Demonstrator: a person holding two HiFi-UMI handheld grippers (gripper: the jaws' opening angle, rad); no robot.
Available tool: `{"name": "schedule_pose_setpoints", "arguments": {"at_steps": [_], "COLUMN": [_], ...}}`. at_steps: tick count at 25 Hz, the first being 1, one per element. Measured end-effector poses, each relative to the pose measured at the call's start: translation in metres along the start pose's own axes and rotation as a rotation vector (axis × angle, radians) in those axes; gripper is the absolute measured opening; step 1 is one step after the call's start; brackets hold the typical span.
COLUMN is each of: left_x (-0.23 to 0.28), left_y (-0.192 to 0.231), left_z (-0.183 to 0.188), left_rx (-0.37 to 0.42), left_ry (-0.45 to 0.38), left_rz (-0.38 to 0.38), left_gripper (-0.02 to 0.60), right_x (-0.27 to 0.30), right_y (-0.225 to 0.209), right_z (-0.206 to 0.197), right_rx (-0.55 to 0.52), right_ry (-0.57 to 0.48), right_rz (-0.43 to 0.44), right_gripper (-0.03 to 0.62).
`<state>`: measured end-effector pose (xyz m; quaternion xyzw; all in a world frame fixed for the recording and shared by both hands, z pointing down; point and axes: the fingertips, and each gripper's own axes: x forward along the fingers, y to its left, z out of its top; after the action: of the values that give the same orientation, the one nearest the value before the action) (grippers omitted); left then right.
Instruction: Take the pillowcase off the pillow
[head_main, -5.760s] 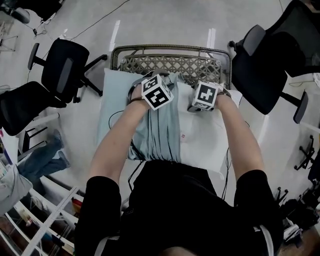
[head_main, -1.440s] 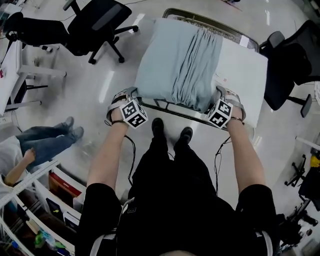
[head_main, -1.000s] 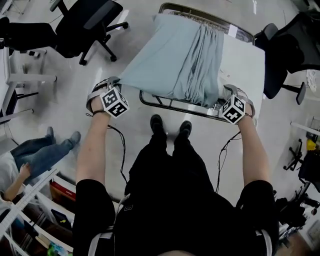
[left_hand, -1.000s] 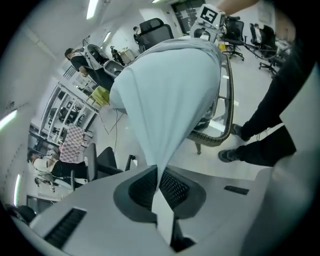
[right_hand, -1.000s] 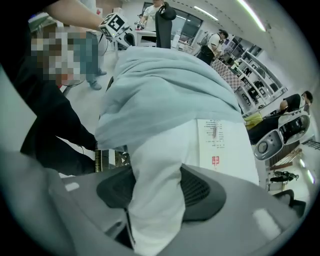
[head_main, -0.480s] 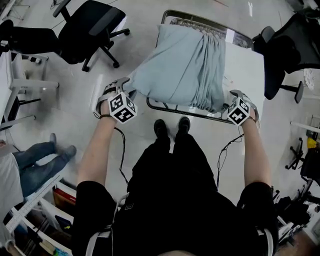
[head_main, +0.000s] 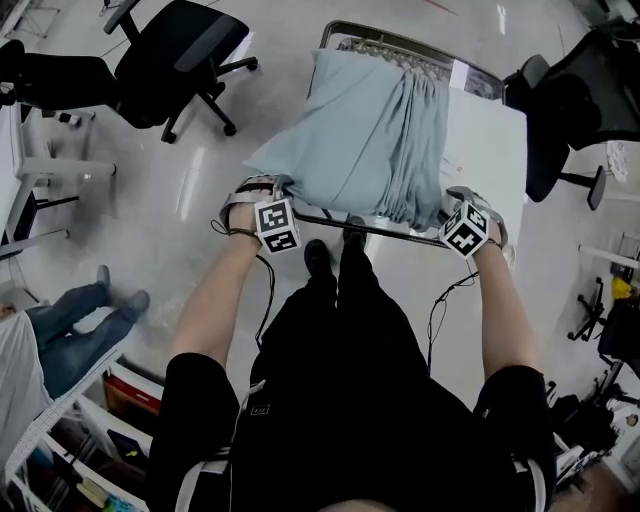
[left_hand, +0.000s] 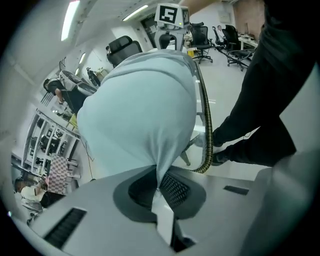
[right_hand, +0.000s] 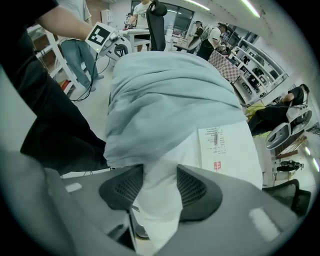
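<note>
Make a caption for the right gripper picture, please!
Right gripper, jaws just closed tighter, pinches the white pillow below the bunched pale blue pillowcase.

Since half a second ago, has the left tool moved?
Yes. The left tool moved rightward in the head view, toward the metal frame, and its jaws have just closed on the pillowcase.

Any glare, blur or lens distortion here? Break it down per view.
Head view: light streaks glare off the floor, otherwise sharp. Left gripper view: fisheye bend, dark corners, ceiling light blown out. Right gripper view: same fisheye; print on the pillow label too small to read.
</note>
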<state>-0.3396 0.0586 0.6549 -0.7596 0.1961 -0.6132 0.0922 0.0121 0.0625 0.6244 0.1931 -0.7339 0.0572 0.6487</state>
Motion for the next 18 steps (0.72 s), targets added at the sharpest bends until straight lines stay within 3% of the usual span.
{"name": "schedule_pose_setpoints", "arguments": {"at_steps": [4, 10, 15, 18], "left_x": [-0.001, -0.005, -0.030, -0.057], "left_y": [0.010, 0.041, 0.037, 0.064], "left_z": [-0.019, -0.042, -0.031, -0.016], "left_rx": [0.010, 0.010, -0.097, -0.179], "left_ry": [0.024, 0.038, -0.066, -0.131], "left_rz": [0.008, 0.025, -0.099, -0.072], "left_gripper": [0.008, 0.008, 0.015, 0.075], "right_x": [0.005, -0.004, -0.015, -0.033], "right_y": [0.008, 0.003, 0.001, -0.015], "right_z": [-0.004, -0.010, -0.008, -0.009], "right_rx": [-0.041, 0.000, 0.119, 0.144], "right_ry": [0.011, -0.048, -0.099, -0.127], "right_rz": [-0.002, -0.006, 0.029, 0.027], "right_gripper": [0.180, 0.120, 0.134, 0.140]}}
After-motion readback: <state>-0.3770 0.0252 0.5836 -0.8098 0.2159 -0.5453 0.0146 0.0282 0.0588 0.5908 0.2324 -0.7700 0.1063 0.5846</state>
